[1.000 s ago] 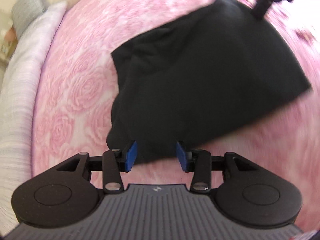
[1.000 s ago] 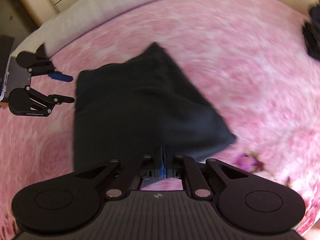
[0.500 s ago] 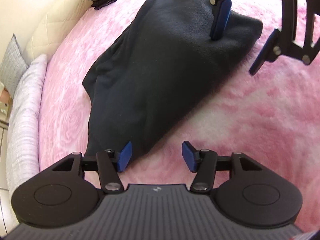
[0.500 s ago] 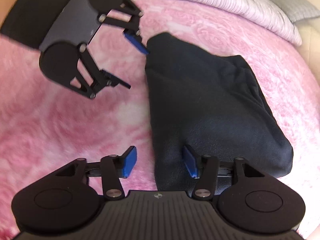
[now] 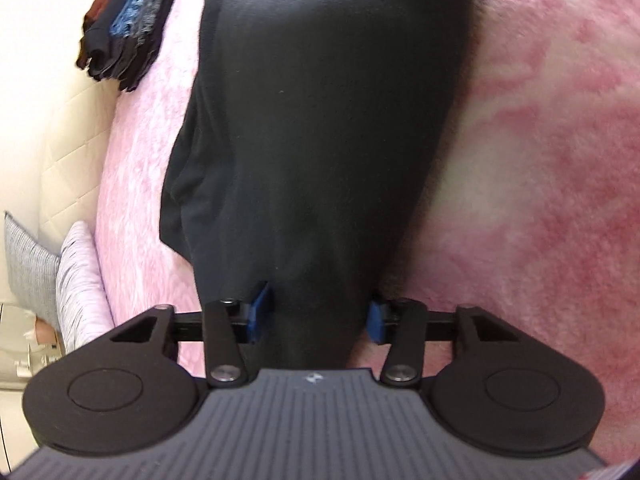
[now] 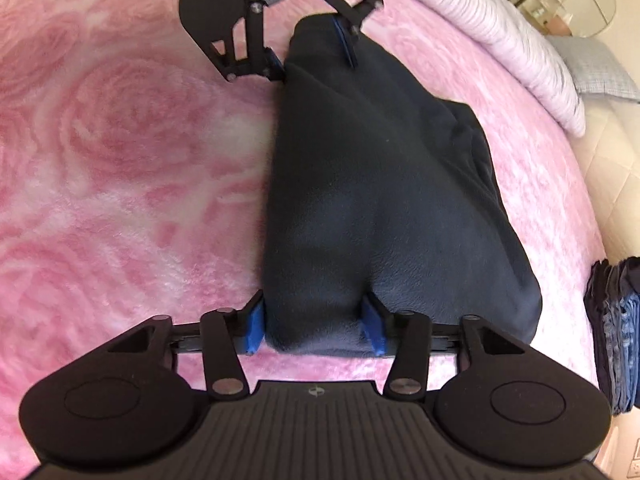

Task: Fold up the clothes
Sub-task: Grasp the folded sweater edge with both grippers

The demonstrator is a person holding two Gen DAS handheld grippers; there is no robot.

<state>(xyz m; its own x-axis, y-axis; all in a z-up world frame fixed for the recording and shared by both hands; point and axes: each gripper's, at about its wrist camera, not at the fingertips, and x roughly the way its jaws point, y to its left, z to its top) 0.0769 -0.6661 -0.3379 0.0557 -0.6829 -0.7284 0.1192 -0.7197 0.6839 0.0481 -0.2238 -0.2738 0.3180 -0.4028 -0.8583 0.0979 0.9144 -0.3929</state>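
Right gripper (image 6: 316, 326) is down at the near end of the dark garment (image 6: 380, 184), jaws closing, blue pads (image 6: 255, 324) straddling a thick fold of fleece and seemingly just meeting it. Left gripper (image 5: 316, 314) mirrors it at the opposite end, jaws closing too, the cloth bunched up between its pads (image 5: 258, 312); from the right wrist view you can see it (image 6: 310, 46) biting the far edge. So both ends are being taken at once. The garment lies as a long, already narrowed bundle on the pink rose-patterned blanket (image 6: 120, 160), running straight from one gripper to the other. By the look of it, this is the grasp before another fold or a lift to carry it off. Next calls for a firm pinch through every layer at both ends, then a level lift so nothing slips loose. Further off, a stack of folded clothes (image 5: 124, 28) waits at the blanket's edge, with pillows (image 6: 500, 36) along the rim.
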